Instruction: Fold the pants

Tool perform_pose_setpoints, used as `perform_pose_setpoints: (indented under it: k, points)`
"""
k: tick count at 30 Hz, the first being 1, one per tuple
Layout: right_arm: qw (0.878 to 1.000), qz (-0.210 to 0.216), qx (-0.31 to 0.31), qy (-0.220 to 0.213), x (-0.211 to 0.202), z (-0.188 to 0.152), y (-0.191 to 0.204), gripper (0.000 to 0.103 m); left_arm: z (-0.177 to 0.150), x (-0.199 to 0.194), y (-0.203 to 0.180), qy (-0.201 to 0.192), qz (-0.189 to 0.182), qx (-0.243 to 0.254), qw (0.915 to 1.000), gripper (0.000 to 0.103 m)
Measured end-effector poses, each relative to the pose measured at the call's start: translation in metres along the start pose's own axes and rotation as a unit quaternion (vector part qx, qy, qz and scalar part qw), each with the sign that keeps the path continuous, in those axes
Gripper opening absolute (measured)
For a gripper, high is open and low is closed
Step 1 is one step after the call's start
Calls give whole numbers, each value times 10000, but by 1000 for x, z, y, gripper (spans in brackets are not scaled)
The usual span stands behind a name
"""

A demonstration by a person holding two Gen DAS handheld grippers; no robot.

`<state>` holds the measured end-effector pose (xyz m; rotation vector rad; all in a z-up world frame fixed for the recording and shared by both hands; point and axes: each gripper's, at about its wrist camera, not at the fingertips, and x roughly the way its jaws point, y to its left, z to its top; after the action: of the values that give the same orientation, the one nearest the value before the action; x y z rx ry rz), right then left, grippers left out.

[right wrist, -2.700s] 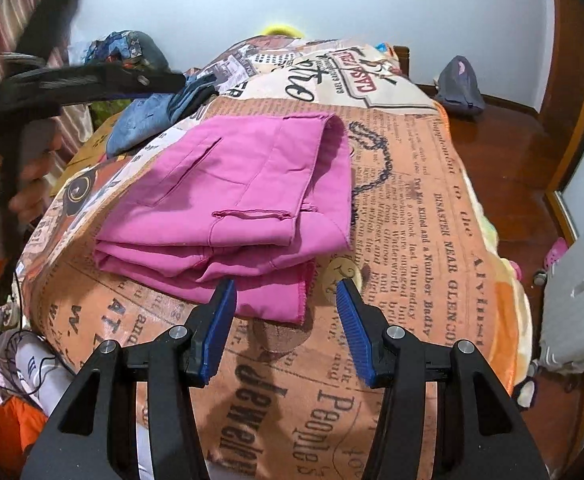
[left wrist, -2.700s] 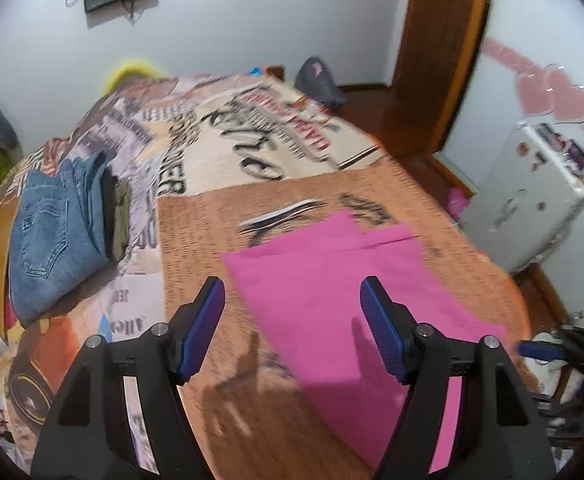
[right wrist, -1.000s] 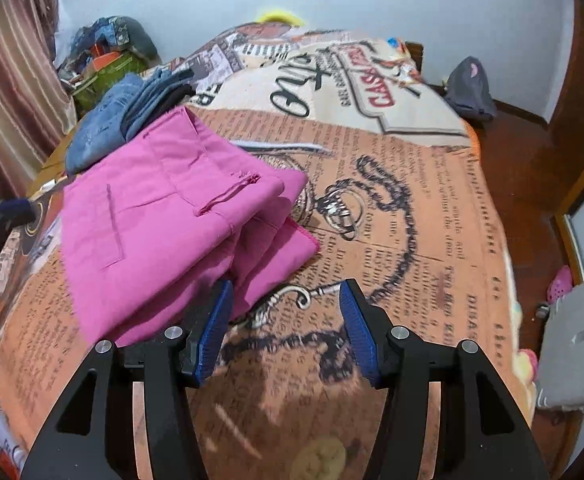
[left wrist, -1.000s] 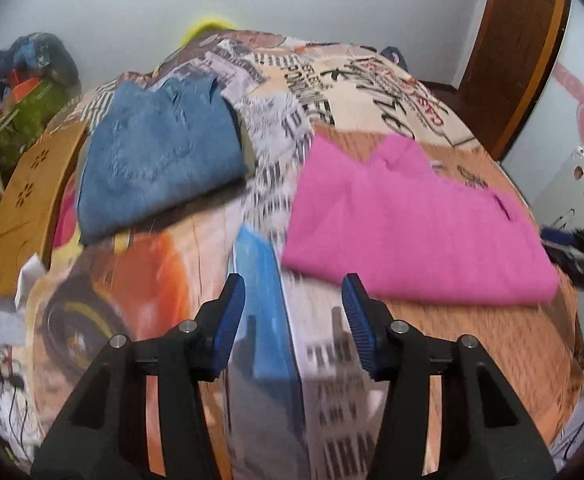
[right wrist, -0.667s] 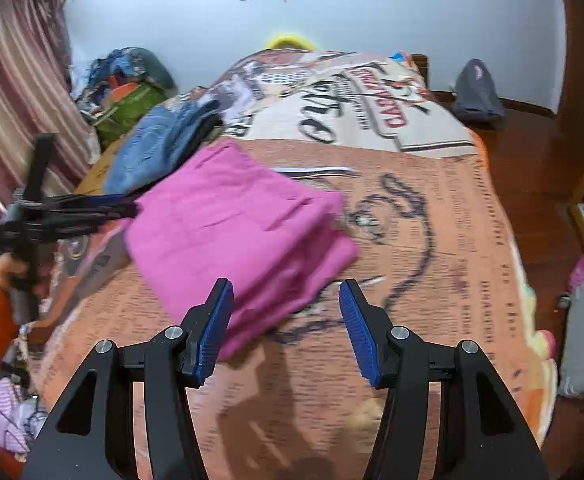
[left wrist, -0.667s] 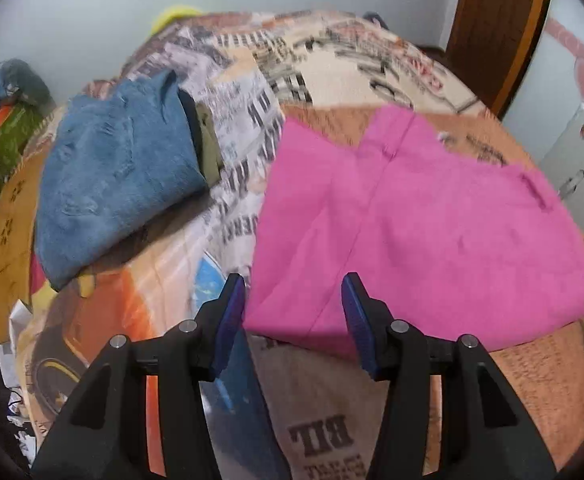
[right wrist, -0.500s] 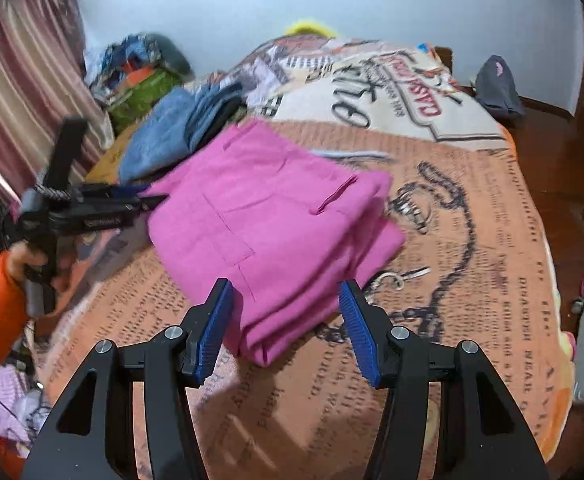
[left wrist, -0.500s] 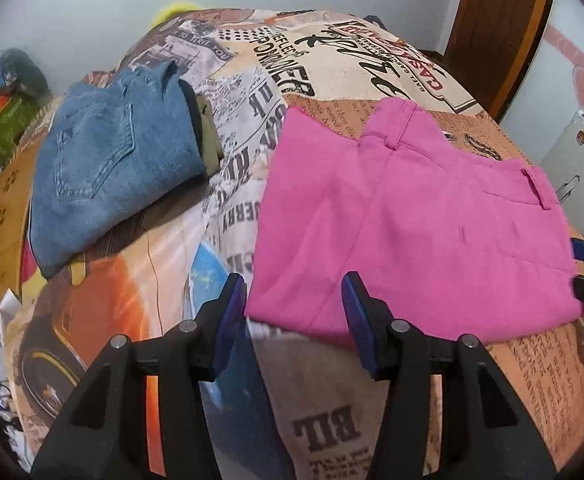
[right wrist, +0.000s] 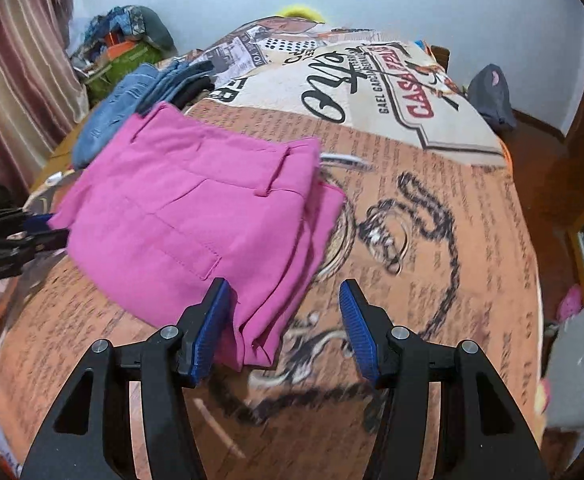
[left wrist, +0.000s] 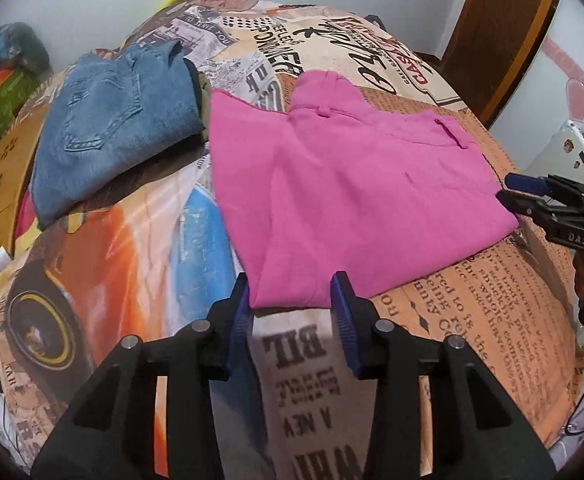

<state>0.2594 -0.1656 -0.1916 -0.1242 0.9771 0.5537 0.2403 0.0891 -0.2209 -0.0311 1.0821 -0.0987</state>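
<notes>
Hand-held gripper (right wrist: 284, 320) — pants' (right wrist: 196, 208) stacked edges

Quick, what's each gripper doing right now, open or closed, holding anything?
Left gripper: open, empty, at the near edge of the pink pants.
Right gripper: open, empty, at the pants' corner.

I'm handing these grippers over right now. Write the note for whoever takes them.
Left gripper: open, holding nothing, its jaws on either side of the near corner of the pink pants.
Right gripper: open, empty, at the opposite corner of the stack, its left finger against the folded edge.
Pink pants lie folded in a layered rectangle on the printed bedspread, waistband and belt loop on top.
Folded blue jeans sit beside them, toward the head of the bed.
Done: the folds appear complete.
Left: probably only squaring the edges or moving the stack next to the jeans.
</notes>
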Motion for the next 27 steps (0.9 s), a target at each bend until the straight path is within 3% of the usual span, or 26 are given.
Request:
perform_pose_setpoints:
  k: [5,7,9,12,18,20,27]
  points:
    - [9994,44,-152,-314,-21,14,4,48,22,-28,4,-404,-3,20,9992,37]
    - [9983,244,-121,-516,-28,22,8,42,37,-30,3,-507,-144,36,9986,22]
    - [9973,405,-160,-590,-27,30,15,36,52,-23,0,-486,-312,56,9983,14]
    - [9960,644,-306,-542,-14,41,33,27,64,-5,-12,-465,-395,205,9979,12]
    - [9947,804,-632,-72,29,45,58,26,68,43,-16,-127,-290,349,9989,10]
    - [9949,780,-643,19,37,44,55,26,66,45,-7,-197,-86,331,9992,12]
    - [9961,677,-565,78,23,33,33,26,51,37,28,-99,-148,159,9997,12]
